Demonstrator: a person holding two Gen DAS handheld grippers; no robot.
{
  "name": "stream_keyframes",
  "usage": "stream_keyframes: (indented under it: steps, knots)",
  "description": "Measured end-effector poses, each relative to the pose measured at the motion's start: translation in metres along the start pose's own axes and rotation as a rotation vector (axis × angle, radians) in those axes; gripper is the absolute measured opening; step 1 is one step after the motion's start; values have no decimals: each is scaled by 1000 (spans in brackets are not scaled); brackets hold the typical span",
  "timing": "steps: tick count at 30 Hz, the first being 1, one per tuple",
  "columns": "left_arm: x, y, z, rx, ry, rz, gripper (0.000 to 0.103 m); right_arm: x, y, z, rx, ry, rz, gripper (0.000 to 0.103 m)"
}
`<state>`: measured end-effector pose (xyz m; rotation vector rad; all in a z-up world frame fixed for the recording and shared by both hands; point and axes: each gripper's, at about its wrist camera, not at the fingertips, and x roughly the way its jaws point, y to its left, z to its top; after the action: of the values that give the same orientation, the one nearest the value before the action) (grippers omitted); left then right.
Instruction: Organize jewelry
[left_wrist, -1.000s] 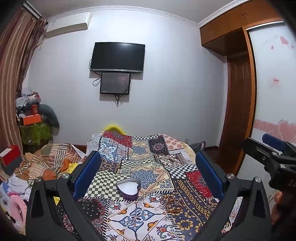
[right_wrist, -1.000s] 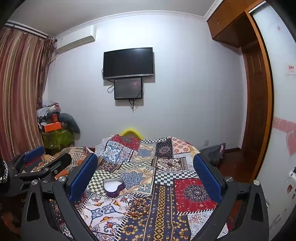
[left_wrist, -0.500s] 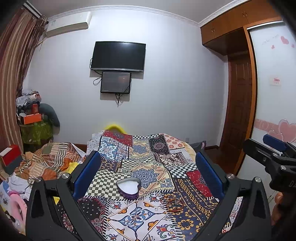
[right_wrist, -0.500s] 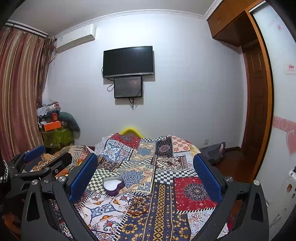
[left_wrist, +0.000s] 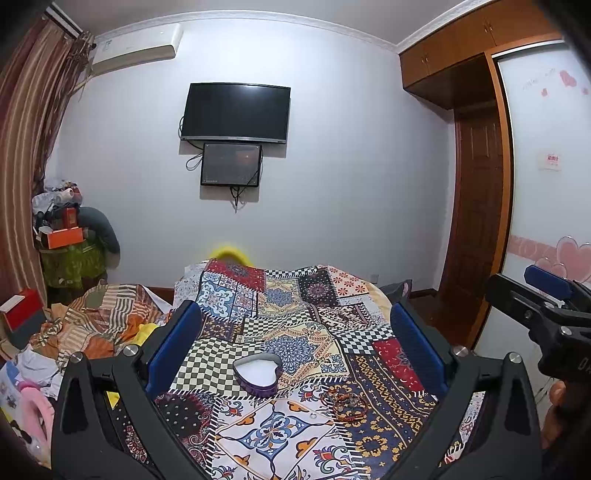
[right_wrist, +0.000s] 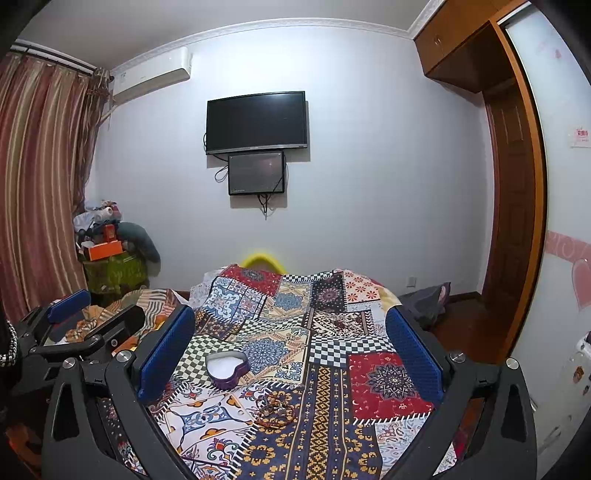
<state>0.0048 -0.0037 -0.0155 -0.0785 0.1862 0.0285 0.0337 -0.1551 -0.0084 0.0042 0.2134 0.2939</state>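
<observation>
An open heart-shaped purple box (left_wrist: 258, 373) with a white lining sits on a patchwork cloth (left_wrist: 295, 332); it also shows in the right wrist view (right_wrist: 226, 368). A small heap of beaded bracelets (left_wrist: 345, 404) lies just right of and nearer than the box, also seen in the right wrist view (right_wrist: 275, 408). My left gripper (left_wrist: 295, 347) is open and empty, held above the cloth short of both. My right gripper (right_wrist: 290, 347) is open and empty, at the same height to the right of the left one (right_wrist: 92, 325).
The cloth-covered surface drops off at its far and right edges. A pile of striped bedding and clothes (left_wrist: 92, 325) lies to the left. A cluttered stand (left_wrist: 70, 254) is in the far left corner. A wooden door (left_wrist: 476, 221) and wardrobe stand on the right.
Both views have tilted up slightly, so the box and bracelets sit a little lower in frame. Nothing was taken hold of.
</observation>
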Motion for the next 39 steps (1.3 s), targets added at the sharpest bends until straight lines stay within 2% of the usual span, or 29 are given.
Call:
stream_keyframes:
  steps: [39]
  knots:
    - [5, 1, 4, -1, 16, -7, 103, 4, 0, -2, -4, 20, 5, 102]
